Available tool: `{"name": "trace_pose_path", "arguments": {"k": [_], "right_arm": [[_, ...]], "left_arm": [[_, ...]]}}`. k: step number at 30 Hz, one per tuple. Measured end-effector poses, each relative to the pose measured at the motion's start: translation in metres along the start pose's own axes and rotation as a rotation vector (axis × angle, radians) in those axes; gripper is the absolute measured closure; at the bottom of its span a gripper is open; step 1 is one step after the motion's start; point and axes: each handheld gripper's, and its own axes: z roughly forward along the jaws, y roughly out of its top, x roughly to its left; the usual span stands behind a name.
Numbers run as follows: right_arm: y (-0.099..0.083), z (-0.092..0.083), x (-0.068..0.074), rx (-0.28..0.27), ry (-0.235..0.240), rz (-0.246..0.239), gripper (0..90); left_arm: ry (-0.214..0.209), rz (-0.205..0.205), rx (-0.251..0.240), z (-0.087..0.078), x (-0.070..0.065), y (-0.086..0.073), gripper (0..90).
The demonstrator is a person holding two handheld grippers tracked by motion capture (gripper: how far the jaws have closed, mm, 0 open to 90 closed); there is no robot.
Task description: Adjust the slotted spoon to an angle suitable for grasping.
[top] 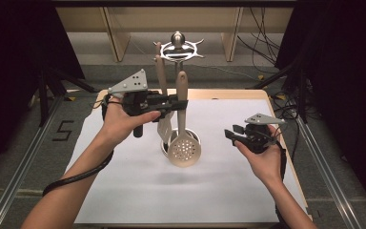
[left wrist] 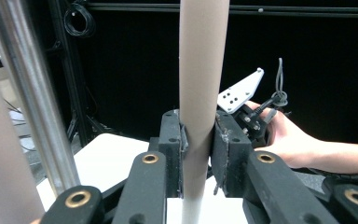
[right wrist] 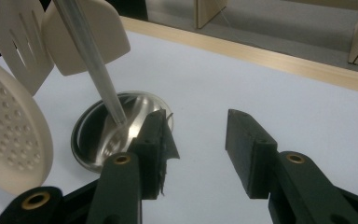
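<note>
Left tool (top: 180, 101) clamped – right tool (top: 233, 132) agape

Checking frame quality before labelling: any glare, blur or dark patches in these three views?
High view: even light on the white table sheet, black surrounds, a soft shadow under the beige perforated skimmer. Left gripper view: its handle is sharp against black backdrop, while the steel stand pole at left is soft. Right gripper view: bright reflections in the round shiny metal base; the near fingers look dark.
</note>
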Motion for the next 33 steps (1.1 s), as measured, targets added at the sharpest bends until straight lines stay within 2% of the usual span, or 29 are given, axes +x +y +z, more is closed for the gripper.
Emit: {"name": "trace_pose_path", "arguments": {"k": [1, 2, 3, 4, 5, 7, 8, 9, 11, 12, 13, 16, 17, 18, 19, 20, 21, 22, 24, 26, 28, 29, 30, 31, 32, 33], "right_arm": [[0.001, -0.003, -0.002, 0.022, -0.014, -0.031, 59.2], [0.001, -0.003, -0.001, 0.023, -0.004, 0.004, 59.2], [0.001, -0.002, -0.001, 0.022, 0.004, 0.013, 59.1], [0.0, -0.004, -0.001, 0.031, -0.005, 0.024, 59.1], [0.0, -0.002, -0.001, 0.011, -0.012, 0.033, 59.1], [-0.001, -0.003, -0.003, 0.019, -0.001, 0.035, 58.9], [-0.001, -0.002, -0.004, 0.012, -0.004, 0.034, 58.9], [-0.001, -0.004, -0.004, 0.036, -0.004, 0.044, 58.9], [-0.003, 0.0, -0.004, 0.001, -0.014, 0.034, 59.0], [-0.002, -0.001, -0.002, 0.022, -0.002, 0.059, 59.0], [-0.001, -0.003, -0.002, 0.049, 0.0, 0.053, 58.9], [-0.001, -0.003, -0.004, 0.043, -0.012, 0.019, 59.0], [-0.001, -0.001, -0.003, 0.014, -0.005, 0.03, 58.9], [-0.001, -0.001, -0.003, 0.011, -0.005, 0.026, 58.9], [-0.001, -0.001, -0.002, 0.022, -0.002, 0.043, 58.9], [-0.001, 0.0, -0.002, 0.017, -0.005, 0.032, 58.9], [0.0, -0.002, -0.002, 0.051, -0.007, 0.039, 58.9], [0.0, -0.003, -0.001, 0.06, -0.004, 0.048, 58.9], [-0.001, -0.001, -0.002, 0.044, -0.002, 0.035, 58.9], [-0.001, -0.001, -0.002, 0.045, 0.0, 0.041, 58.9], [-0.001, -0.001, -0.003, 0.04, -0.01, 0.022, 58.9], [-0.001, -0.001, -0.001, 0.048, -0.002, 0.043, 58.9], [-0.001, -0.001, -0.001, 0.05, -0.001, 0.045, 58.9], [-0.001, 0.0, -0.002, 0.036, 0.003, 0.034, 58.9], [-0.001, 0.0, -0.002, 0.039, -0.007, 0.029, 58.9], [-0.001, 0.0, -0.002, 0.039, -0.004, 0.031, 58.9]], "left_arm": [[0.001, -0.078, -0.004, 0.0, -0.005, -0.001, 74.6], [0.002, -0.022, -0.004, -0.001, -0.002, 0.001, 74.6], [0.002, -0.066, -0.007, -0.001, -0.005, 0.0, 74.6], [0.002, -0.052, -0.009, -0.001, -0.004, 0.001, 74.6], [0.002, -0.037, -0.01, -0.002, -0.003, 0.002, 74.6], [0.004, -0.065, -0.013, -0.002, -0.005, 0.003, 74.6], [0.001, -0.068, -0.014, -0.003, -0.005, 0.003, 74.6], [-0.001, -0.065, -0.018, -0.003, -0.004, 0.004, 74.6], [0.001, -0.079, -0.018, -0.004, -0.004, 0.004, 74.6], [0.001, -0.07, -0.016, -0.004, -0.002, 0.004, 74.6], [0.001, -0.062, -0.015, -0.005, -0.001, 0.004, 74.7], [-0.004, -0.08, -0.016, -0.006, -0.002, 0.004, 74.6], [-0.005, -0.085, -0.018, -0.006, -0.001, 0.004, 74.6], [-0.006, -0.088, -0.02, -0.006, -0.001, 0.004, 74.7], [-0.008, -0.089, -0.02, -0.006, 0.0, 0.004, 74.6], [-0.007, -0.092, -0.02, -0.006, 0.0, 0.004, 74.6], [-0.007, -0.094, -0.021, -0.006, 0.0, 0.004, 74.6], [-0.005, -0.094, -0.02, -0.006, 0.001, 0.004, 74.6], [-0.003, -0.095, -0.019, -0.006, 0.002, 0.004, 74.6], [-0.005, -0.067, -0.016, -0.006, 0.005, 0.004, 74.6], [-0.004, -0.076, -0.017, -0.005, 0.005, 0.004, 74.6], [-0.005, -0.076, -0.015, -0.005, 0.005, 0.004, 74.6], [-0.004, -0.036, -0.013, -0.005, 0.008, 0.005, 74.6], [-0.004, -0.028, -0.012, -0.005, 0.009, 0.005, 74.6], [-0.005, -0.091, -0.013, -0.005, 0.005, 0.004, 74.6], [-0.005, -0.084, -0.012, -0.005, 0.006, 0.004, 74.6]]}}
